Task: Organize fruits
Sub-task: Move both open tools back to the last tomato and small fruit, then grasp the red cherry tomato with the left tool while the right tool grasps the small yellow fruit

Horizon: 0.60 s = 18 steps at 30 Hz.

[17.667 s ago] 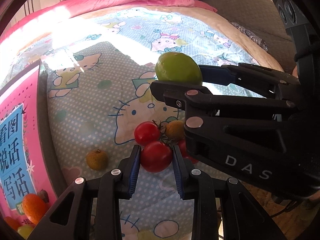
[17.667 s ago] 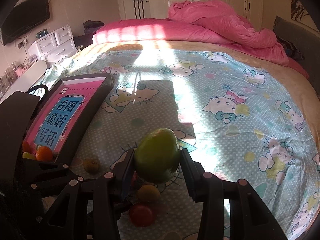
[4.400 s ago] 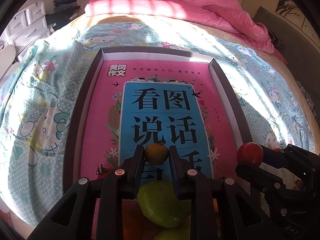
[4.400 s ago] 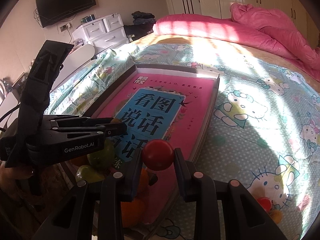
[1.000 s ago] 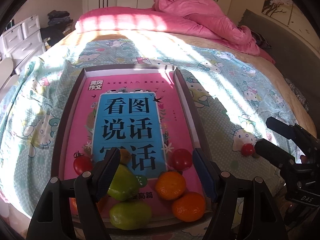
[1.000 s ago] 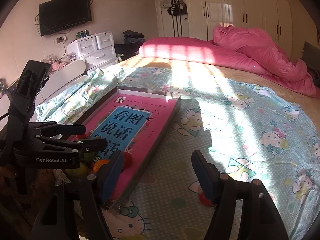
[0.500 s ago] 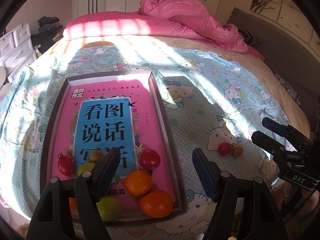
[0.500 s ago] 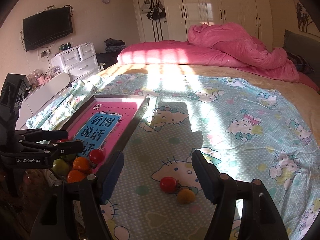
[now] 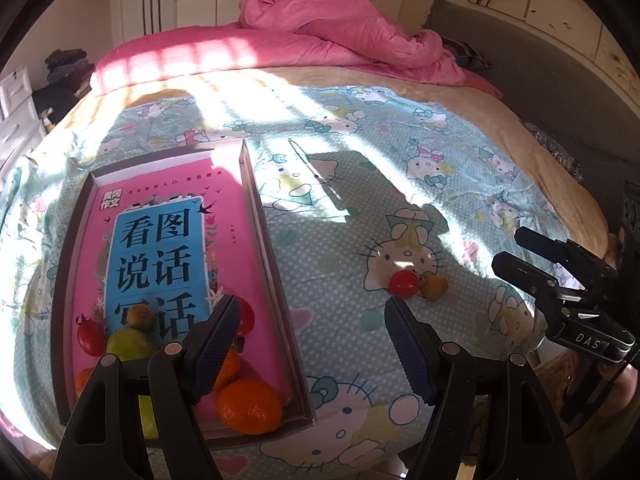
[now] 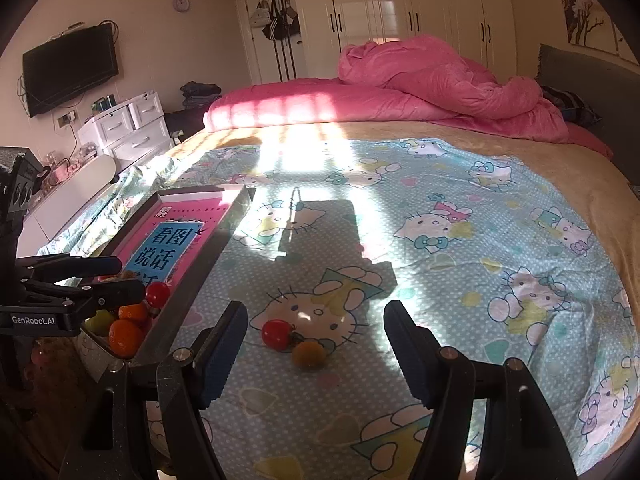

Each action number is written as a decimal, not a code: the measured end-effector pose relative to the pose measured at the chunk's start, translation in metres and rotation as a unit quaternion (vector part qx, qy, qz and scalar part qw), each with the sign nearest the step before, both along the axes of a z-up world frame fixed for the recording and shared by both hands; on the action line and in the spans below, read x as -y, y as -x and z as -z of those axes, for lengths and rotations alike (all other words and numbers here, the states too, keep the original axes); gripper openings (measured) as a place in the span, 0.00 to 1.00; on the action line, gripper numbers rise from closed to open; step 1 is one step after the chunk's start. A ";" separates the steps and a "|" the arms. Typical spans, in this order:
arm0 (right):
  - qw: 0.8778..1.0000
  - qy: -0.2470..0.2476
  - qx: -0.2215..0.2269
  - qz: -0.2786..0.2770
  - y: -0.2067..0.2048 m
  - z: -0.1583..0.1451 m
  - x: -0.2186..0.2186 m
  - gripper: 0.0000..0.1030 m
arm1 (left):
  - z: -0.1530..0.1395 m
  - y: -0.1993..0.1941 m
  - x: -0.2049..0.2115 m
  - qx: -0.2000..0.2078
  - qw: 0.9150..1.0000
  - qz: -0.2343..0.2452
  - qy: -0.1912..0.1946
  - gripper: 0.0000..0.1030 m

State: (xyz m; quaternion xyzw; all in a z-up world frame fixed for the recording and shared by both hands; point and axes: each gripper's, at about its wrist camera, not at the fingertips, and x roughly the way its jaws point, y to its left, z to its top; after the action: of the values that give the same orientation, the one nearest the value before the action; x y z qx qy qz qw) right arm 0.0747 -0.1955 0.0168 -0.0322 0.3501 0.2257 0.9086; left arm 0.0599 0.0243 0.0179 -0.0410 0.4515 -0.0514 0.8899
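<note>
A dark tray (image 9: 276, 280) with a pink book as its floor lies on the left of the bed. Oranges (image 9: 248, 404), a green fruit (image 9: 128, 344), red tomatoes (image 9: 90, 338) and a small brown fruit sit at its near end. A red tomato (image 9: 404, 283) and a small yellow-orange fruit (image 9: 435, 287) lie touching on the sheet. My left gripper (image 9: 312, 340) is open and empty beside the tray's right rim. My right gripper (image 10: 314, 344) is open and empty, just short of the red tomato (image 10: 277, 334) and the yellow-orange fruit (image 10: 308, 354). The right wrist view also shows the tray (image 10: 224, 232) and the left gripper (image 10: 128, 278).
A crumpled pink duvet (image 10: 420, 80) covers the far end of the bed. White drawers (image 10: 128, 124) and a wall TV (image 10: 70, 68) stand to the left, and wardrobes (image 10: 400, 12) behind. A grey headboard (image 9: 540, 80) runs along the right. The bed's near edge is just below both grippers.
Both grippers have swung right, away from the tray and towards the two loose fruits on the sheet, which came into the right wrist view. Their jaws stayed open and empty.
</note>
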 end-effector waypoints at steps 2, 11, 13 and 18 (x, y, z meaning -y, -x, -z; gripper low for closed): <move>1.000 0.000 -0.004 0.004 0.000 0.002 0.005 0.68 | 0.001 -0.001 0.003 -0.002 1.000 0.006 0.000 0.74; 0.999 0.016 -0.029 -0.002 -0.001 0.016 0.008 0.68 | 0.015 -0.007 0.025 -0.013 0.999 0.037 -0.005 0.74; 0.999 0.025 -0.036 -0.010 -0.001 0.021 0.005 0.68 | 0.019 -0.011 0.030 -0.015 0.999 0.042 -0.009 0.74; 0.997 0.039 -0.056 -0.020 -0.005 0.033 -0.002 0.68 | 0.028 -0.021 0.039 -0.023 0.998 0.055 -0.006 0.74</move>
State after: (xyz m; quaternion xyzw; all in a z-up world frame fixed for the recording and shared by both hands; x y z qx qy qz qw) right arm 0.0793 -0.1937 -0.0162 -0.0617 0.4080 0.2318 0.8809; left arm 0.0811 -0.0148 -0.0104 -0.0119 0.4738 -0.0969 0.8752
